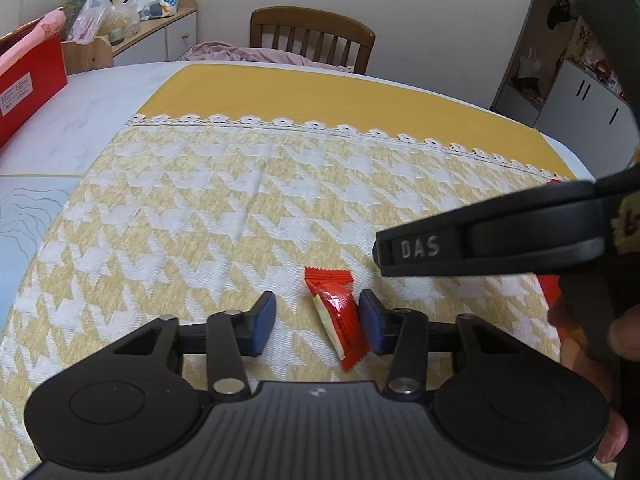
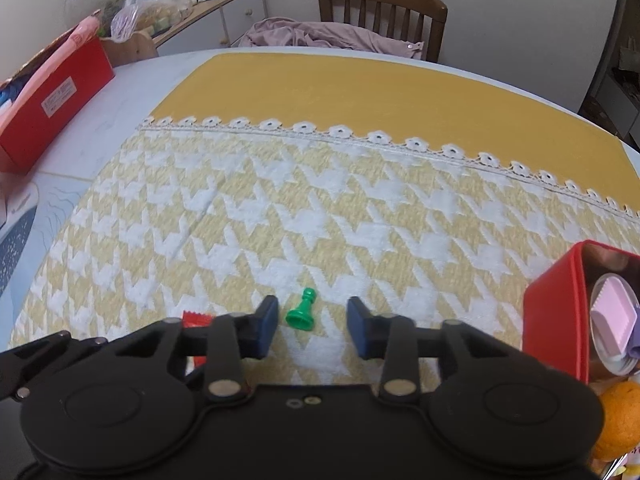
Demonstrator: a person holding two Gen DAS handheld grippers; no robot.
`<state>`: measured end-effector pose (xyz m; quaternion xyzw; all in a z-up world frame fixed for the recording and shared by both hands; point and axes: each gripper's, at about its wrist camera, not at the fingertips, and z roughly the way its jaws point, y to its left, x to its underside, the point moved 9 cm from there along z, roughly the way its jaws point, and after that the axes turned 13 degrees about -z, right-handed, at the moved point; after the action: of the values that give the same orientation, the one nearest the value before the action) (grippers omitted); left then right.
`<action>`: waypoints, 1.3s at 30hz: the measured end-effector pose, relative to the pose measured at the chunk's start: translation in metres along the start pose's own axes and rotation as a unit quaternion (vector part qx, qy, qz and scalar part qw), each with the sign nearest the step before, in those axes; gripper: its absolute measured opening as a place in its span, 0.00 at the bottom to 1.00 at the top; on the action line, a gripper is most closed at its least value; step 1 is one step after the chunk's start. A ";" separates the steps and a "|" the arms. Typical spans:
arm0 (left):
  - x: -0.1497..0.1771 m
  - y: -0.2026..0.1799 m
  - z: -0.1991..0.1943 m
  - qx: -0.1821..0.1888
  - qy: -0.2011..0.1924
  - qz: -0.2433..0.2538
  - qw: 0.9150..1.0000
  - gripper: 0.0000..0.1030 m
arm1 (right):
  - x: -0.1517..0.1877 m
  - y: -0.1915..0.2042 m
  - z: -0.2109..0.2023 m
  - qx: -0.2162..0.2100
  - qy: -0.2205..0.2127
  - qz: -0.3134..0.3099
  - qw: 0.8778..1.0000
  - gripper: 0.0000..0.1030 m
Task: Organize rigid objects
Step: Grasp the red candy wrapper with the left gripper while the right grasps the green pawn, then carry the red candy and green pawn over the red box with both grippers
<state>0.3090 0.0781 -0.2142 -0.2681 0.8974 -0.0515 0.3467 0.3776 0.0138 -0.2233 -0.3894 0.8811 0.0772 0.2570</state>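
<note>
A round pale table [image 1: 92,96] is filling both views, and a yellow-and-white houndstooth cloth [image 1: 168,216] with a lace strip and a plain yellow band is covering most of it. At the far left a red box [image 2: 60,96] is sitting near the table's rim, behind it a cluttered sideboard [image 2: 224,4] is lining the wall, and one wooden chair [image 2: 382,8] with a mauve garment draped on its seat is standing at the far edge. The middle of the cloth is lying bare from the lace strip down to the fingers. The left gripper [image 1: 316,322] is hovering low with its blue pads apart; one red sweet wrapper [image 1: 336,312] (shiny foil, crimped top, a pale patch on one side) is lying flat between them, just beside the right-hand pad, though whether it is touching that pad I cannot tell, and well clear of the left-hand one. The right gripper [image 2: 312,326] is also standing with a gap between its pads, and one green pawn [image 2: 302,312] is lying tipped on the cloth in that gap, nearer the left-hand pad and not pinched. At the right edge a red open-topped container [image 2: 556,312] is holding a lilac piece, and an orange [image 2: 618,420] is sitting just below it.
</note>
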 end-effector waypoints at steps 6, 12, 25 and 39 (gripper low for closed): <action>0.002 -0.004 0.001 0.011 0.003 0.012 1.000 0.30 | 0.008 0.001 0.003 -0.003 0.007 -0.008 1.000 0.14; 0.000 -0.001 0.000 0.021 0.009 0.008 1.000 0.19 | 0.008 -0.003 -0.002 -0.003 -0.003 -0.007 1.000 0.13; -0.008 0.008 -0.016 0.031 0.026 -0.029 0.999 0.18 | 0.025 -0.019 -0.058 -0.017 -0.039 0.025 0.999 0.13; -0.013 -0.042 -0.059 0.060 0.019 -0.012 0.998 0.19 | 0.061 -0.071 -0.145 0.000 -0.097 0.064 0.993 0.13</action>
<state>0.2968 0.0435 -0.1503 -0.2562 0.8959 -0.1142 0.3443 0.3376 -0.1226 -0.1260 -0.3229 0.8750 0.1309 0.3362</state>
